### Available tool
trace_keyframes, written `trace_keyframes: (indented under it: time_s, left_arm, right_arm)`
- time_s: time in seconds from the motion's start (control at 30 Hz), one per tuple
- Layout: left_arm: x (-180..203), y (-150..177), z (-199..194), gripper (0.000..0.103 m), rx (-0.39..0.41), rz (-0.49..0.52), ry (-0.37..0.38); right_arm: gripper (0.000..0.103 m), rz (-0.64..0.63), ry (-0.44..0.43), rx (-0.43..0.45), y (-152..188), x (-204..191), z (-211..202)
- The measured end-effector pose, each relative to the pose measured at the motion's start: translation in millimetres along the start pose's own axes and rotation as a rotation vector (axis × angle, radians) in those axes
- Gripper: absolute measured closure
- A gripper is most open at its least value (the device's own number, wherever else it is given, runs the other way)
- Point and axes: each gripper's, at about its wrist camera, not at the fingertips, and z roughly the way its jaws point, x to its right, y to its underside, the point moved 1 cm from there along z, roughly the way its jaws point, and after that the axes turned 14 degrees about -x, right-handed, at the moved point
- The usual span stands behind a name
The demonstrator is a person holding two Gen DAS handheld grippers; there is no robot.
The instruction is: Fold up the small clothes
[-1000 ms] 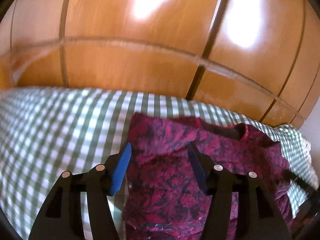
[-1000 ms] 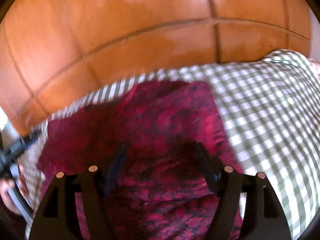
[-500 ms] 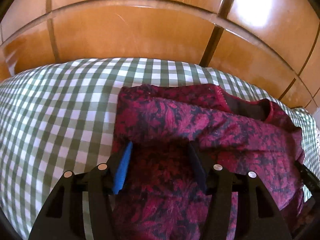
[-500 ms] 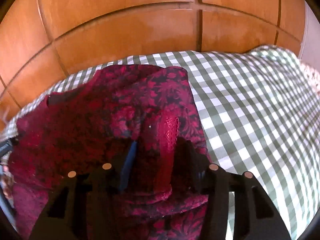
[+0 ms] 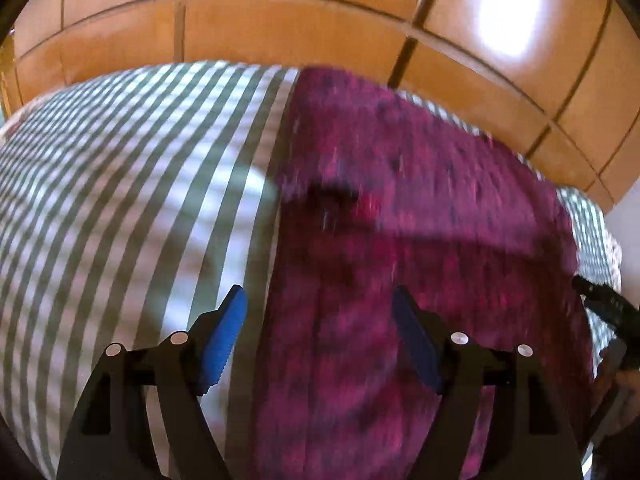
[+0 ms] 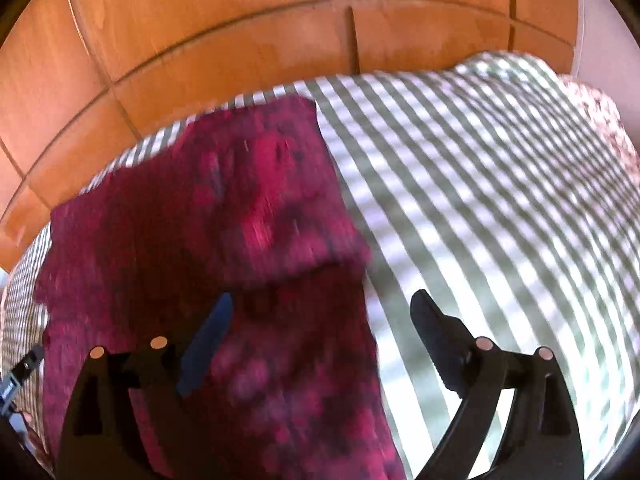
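A green-and-white checked cloth [image 5: 120, 208] covers the surface ahead of the fingers, blurred into stripes in both views. Beyond it, past the fingertips, rises an orange-brown wooden panelled wall [image 6: 224, 40] with dark grooves and bright light patches. A speckled floral fabric [image 6: 600, 116] shows at the cloth's far right edge.

The garment [image 5: 420, 220] was crimson with dark mottling. The cloth [image 5: 120, 200] beneath was green-and-white checked; the panelling [image 6: 240, 40] behind was orange-brown wood.
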Motion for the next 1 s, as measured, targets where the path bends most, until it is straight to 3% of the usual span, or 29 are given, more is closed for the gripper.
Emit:
trace_keyframes:
  time_s: [0.17,0.5,0.67,0.77,0.9,0.97,1.0]
  left_arm:
    - [-13.1,49.9,-8.1,0.029,-0.046,0.004,0.029]
    - [-32.6,119.3,-39.6,0.032,-0.079,0.081,0.092]
    - [-39.5,148.2,-55.2,0.036,-0.120,0.124,0.143]
    - [-44.4,165.1,-60.8,0.043,-0.155,0.123,0.185]
    - [-45.3,174.6,-63.0,0.078,-0.182,0.123,0.249]
    - [-42.8,173.7,-64.3,0.085,-0.178,0.130,0.262]
    - [-41.8,173.2,-66.3,0.086,-0.174,0.137,0.270]
  right_arm:
    - [0.011,-0.046,-0.048,-0.062,36.0,10.9,-4.5]
    - [0.010,-0.088,-0.240,-0.119,117.3,45.5,-39.4]
    - [0.026,-0.087,-0.287,-0.182,151.0,58.1,-53.2]
    - [0.033,-0.096,-0.305,-0.219,166.1,59.2,-56.3]
    - [0.045,-0.128,-0.306,-0.264,179.3,49.4,-53.1]
    - [0.060,-0.131,-0.330,-0.282,177.9,44.7,-52.2]
    - [0.074,-0.138,-0.351,-0.289,177.0,41.0,-53.6]
